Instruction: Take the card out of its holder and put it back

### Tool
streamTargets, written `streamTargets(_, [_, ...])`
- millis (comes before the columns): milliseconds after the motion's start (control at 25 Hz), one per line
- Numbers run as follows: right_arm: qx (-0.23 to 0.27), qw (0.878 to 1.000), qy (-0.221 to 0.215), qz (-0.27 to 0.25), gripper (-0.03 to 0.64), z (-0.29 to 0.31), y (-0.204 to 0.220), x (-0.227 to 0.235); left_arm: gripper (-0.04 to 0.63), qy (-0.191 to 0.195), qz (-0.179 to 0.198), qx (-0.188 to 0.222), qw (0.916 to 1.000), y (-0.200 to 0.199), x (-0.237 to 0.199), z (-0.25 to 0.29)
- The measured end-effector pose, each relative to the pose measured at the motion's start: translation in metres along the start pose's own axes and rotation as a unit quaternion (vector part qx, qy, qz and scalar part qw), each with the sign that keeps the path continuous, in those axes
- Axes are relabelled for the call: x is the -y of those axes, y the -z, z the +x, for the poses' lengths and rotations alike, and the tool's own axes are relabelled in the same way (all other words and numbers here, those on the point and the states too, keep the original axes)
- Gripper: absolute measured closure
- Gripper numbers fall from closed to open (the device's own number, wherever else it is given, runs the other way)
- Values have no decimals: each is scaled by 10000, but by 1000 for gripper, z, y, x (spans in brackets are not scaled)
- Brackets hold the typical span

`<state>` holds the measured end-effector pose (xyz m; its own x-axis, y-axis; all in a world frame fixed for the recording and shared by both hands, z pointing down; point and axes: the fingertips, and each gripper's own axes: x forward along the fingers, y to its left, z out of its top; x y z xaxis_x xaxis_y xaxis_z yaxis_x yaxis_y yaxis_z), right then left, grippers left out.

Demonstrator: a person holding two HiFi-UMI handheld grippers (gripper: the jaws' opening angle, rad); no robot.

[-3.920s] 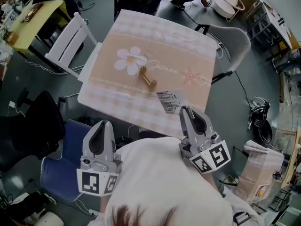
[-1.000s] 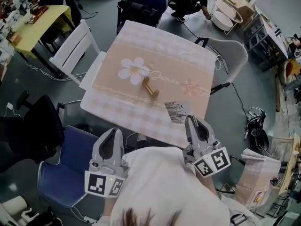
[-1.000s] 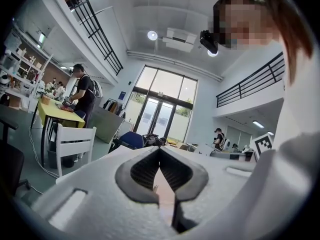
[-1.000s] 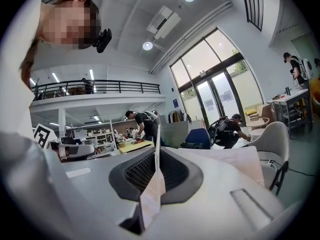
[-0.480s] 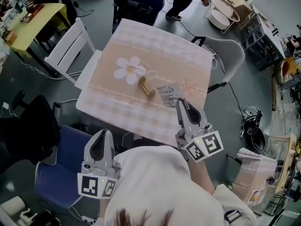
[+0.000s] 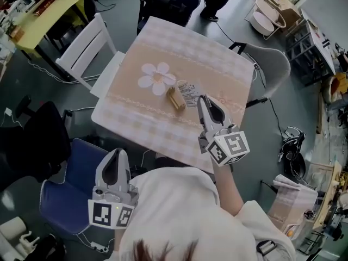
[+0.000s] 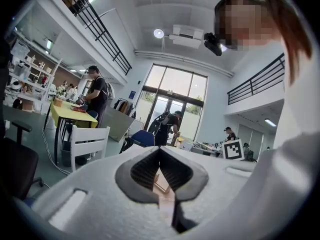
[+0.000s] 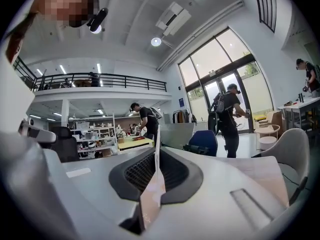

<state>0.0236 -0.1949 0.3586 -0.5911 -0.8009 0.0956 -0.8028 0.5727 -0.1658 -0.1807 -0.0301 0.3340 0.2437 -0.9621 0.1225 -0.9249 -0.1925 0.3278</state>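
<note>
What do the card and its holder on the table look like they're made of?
The card: likely thin paper or card stock, matte white with printed black barcode lines; edge-on in the right gripper view it looks sheet-thin. The holder: a small tan-gold block, probably wood, possibly metal; too small to see grain.

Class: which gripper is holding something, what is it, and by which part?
The right gripper pinches the card by its near edge; the card stands edge-on between the jaws. The left gripper holds nothing.
</note>
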Motion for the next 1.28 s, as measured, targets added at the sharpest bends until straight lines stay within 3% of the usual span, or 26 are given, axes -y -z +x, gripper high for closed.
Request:
streamTargets(760, [-808,9966,-138,-89,601,59,82,30,595,-102,-17,-145,9998,6,1,11])
streamTargets(1280, [-1002,9948,-121,-160,601,61,91,36,595,-96,-35,-164,9998,4,0,17])
